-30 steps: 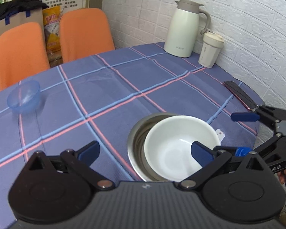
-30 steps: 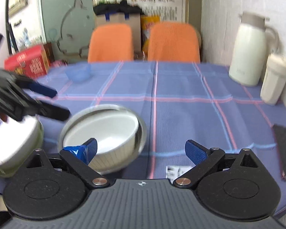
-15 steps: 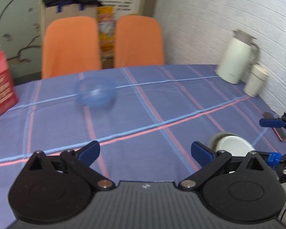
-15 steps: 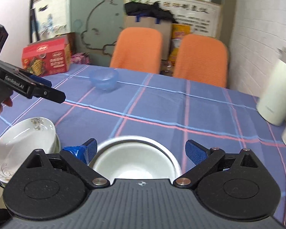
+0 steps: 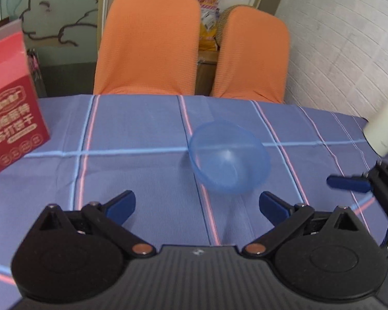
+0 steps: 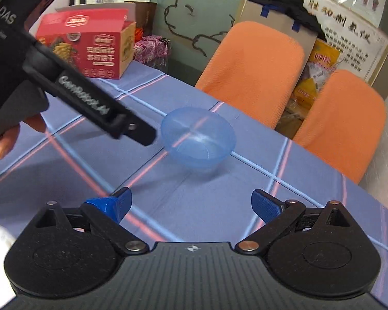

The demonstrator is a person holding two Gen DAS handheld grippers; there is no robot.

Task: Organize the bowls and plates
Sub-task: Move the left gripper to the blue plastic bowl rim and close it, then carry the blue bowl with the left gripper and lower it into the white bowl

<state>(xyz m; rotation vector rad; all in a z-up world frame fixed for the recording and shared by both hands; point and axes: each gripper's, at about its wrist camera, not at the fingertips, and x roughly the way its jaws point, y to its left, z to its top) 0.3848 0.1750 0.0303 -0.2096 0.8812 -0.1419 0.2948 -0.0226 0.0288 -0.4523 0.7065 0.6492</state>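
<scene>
A clear blue plastic bowl [image 5: 229, 156] stands upright on the checked blue tablecloth [image 5: 132, 170], also seen as the blue bowl [image 6: 198, 137] in the right wrist view. My left gripper [image 5: 196, 206] is open and empty, just short of the bowl, which sits ahead and slightly right of the gap. My right gripper [image 6: 191, 205] is open and empty too, a little back from the bowl. The left gripper's black body [image 6: 72, 87] reaches in from the left of the right wrist view, its tip close to the bowl's left rim.
A red carton [image 5: 9, 111] stands on the table's left side, seen again as the red carton [image 6: 90, 47]. Two orange chairs [image 5: 147, 44] line the far edge. A white jug [image 5: 382, 131] sits at the right. A hand [image 6: 5, 142] holds the left gripper.
Both grippers swung away from the white bowl in the steel bowl and closed in on the blue bowl, which now looms large ahead. The white bowls have left view.
</scene>
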